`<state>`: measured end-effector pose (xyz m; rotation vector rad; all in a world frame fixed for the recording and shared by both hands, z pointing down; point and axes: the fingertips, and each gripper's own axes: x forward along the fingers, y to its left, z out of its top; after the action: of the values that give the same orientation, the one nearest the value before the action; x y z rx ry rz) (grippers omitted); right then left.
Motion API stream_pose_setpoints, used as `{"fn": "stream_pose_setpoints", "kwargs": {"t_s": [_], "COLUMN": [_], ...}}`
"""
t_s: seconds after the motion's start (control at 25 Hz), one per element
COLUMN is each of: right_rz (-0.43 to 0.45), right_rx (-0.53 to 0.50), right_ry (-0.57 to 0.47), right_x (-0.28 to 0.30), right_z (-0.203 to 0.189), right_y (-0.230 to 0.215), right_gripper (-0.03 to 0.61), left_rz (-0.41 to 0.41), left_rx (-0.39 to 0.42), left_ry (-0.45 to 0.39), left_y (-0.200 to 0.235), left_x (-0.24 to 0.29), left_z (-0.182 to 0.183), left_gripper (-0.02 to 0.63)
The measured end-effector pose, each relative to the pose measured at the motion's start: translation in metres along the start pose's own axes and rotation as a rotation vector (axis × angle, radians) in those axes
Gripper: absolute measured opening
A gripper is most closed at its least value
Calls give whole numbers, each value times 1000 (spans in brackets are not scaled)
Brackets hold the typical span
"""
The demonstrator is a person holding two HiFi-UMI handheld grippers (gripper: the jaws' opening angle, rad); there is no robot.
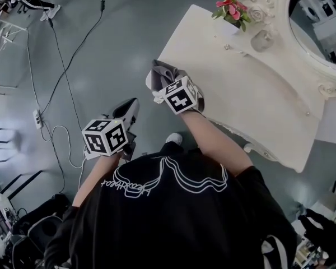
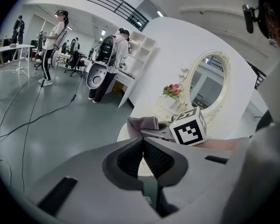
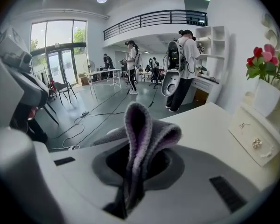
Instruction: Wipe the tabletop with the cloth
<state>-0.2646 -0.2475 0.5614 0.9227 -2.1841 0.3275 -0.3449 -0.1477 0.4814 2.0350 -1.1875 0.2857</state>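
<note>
**Pinching the cloth at the table's edge, ready to wipe**

Your right gripper [image 1: 163, 87] is clamped on the grey cloth [image 1: 163, 72], and in the right gripper view the cloth [image 3: 141, 125] stands up out of the jaws as a folded loop. The fold sits at the near left edge of the white tabletop [image 1: 241, 94], partly over the floor. No view shows whether it touches the surface.

Your left gripper [image 1: 129, 115] hangs off the table over the floor, well apart from the cloth. In its own view the left gripper [image 2: 141, 157] has its jaws pressed together with nothing between them.

The cloth looks soft, light and limp. It will bunch and trail rather than push flat, so your grip on the folded middle probably leaves only a small pad to wipe with. Press that pad down and drag it, rather than shoving it ahead of the jaws. If it bunches up, you could use the free left gripper to take a loose corner and spread it.

The vase of flowers [image 1: 232, 10] and a small glass item [image 1: 261, 40] stand near the far edge by the mirror [image 1: 316, 55]. They look easy to tip, so slow your strokes near them.
</note>
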Motion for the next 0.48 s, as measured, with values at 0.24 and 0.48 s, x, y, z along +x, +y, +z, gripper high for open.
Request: {"fn": "stream_pose_setpoints", "kwargs": {"t_s": [0.24, 0.48], "right_rz": [-6, -25], "right_rx": [-8, 12], "right_ry": [-3, -7], "right_x": [-2, -10], "right_z": [-3, -10], "right_y": [-2, -9], "right_gripper": [54, 54], "left_rz": [-9, -23], "left_rx": [10, 32], "left_ry": [5, 17], "left_y": [-4, -10], "left_x": [4, 6], "left_z": [2, 2], "left_gripper": [5, 5]}}
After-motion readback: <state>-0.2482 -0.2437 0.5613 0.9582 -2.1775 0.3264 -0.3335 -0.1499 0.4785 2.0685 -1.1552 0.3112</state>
